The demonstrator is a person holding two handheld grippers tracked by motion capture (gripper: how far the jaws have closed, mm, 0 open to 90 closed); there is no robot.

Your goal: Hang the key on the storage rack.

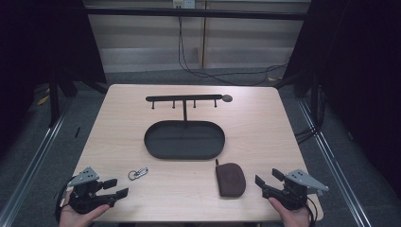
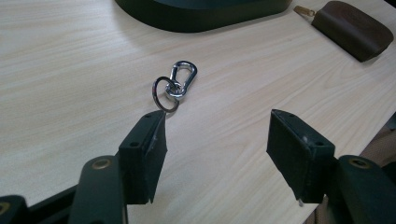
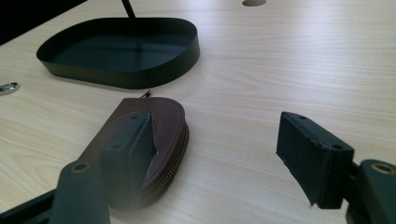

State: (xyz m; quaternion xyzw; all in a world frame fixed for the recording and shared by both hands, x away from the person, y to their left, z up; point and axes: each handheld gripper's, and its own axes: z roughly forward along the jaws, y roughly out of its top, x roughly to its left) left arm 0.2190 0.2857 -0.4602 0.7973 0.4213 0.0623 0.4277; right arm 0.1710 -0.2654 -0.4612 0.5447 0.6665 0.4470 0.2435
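Pale wood-grain table (image 1: 265, 127) on grey floor, dark curtains at both sides. At centre, matte black oval tray (image 1: 184, 139) with low wall and T-shaped hook rail (image 1: 183, 98) behind. Near front left, shiny steel carabiner with key ring (image 2: 173, 86), just ahead of left gripper (image 1: 115, 187), jaws apart. Front right, brown zippered leather pouch (image 3: 159, 126), rounded end, beside right gripper (image 1: 266, 180), jaws apart, gripping nothing.

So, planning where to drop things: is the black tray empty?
Empty: the tray shows bare black floor in the high and right gripper views.
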